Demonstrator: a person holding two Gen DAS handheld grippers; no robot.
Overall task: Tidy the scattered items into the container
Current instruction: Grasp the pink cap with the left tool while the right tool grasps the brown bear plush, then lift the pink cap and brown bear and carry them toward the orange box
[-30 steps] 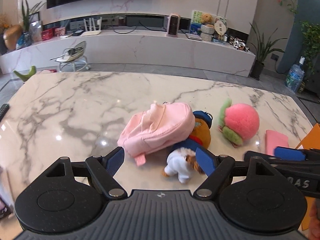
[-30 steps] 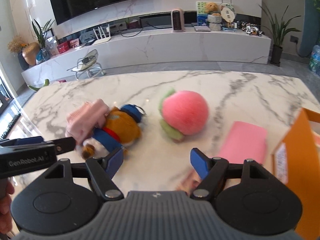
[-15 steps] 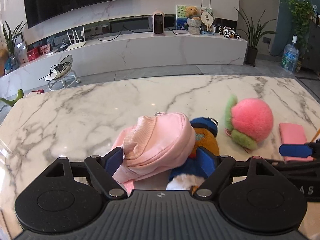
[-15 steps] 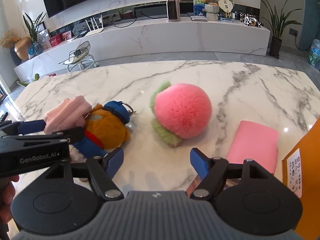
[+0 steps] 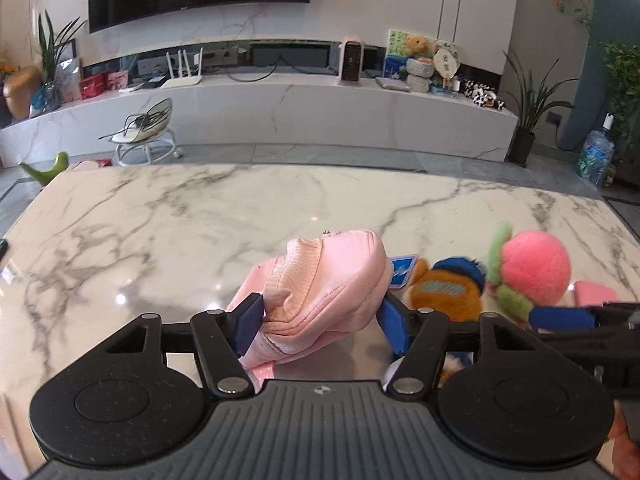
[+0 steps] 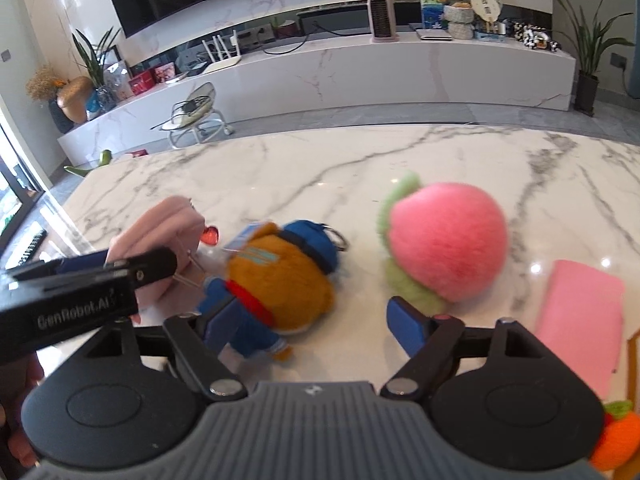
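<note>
A small pink backpack point(image 5: 328, 280) lies on the marble table point(image 5: 180, 232). My left gripper point(image 5: 322, 324) has its jaws closing, and both blue pads touch the backpack's sides. To its right lies a brown plush toy in blue clothes point(image 6: 280, 276), and my right gripper point(image 6: 312, 326) stands over its lower half with jaws opening, not pressing it. A pink peach plush point(image 6: 444, 240) sits just past the right fingertip. The orange container's edge point(image 6: 634, 356) shows at the far right.
A flat pink pouch point(image 6: 580, 320) lies between the peach and the container. An orange knitted toy point(image 6: 616, 440) sits at the lower right corner. The left gripper's finger point(image 6: 148, 264) crosses the right wrist view beside the brown plush. Bare marble stretches behind the toys.
My left gripper moved forward around the pink backpack and its jaws narrowed onto it. My right gripper came closer to the brown plush and its jaws widened.
</note>
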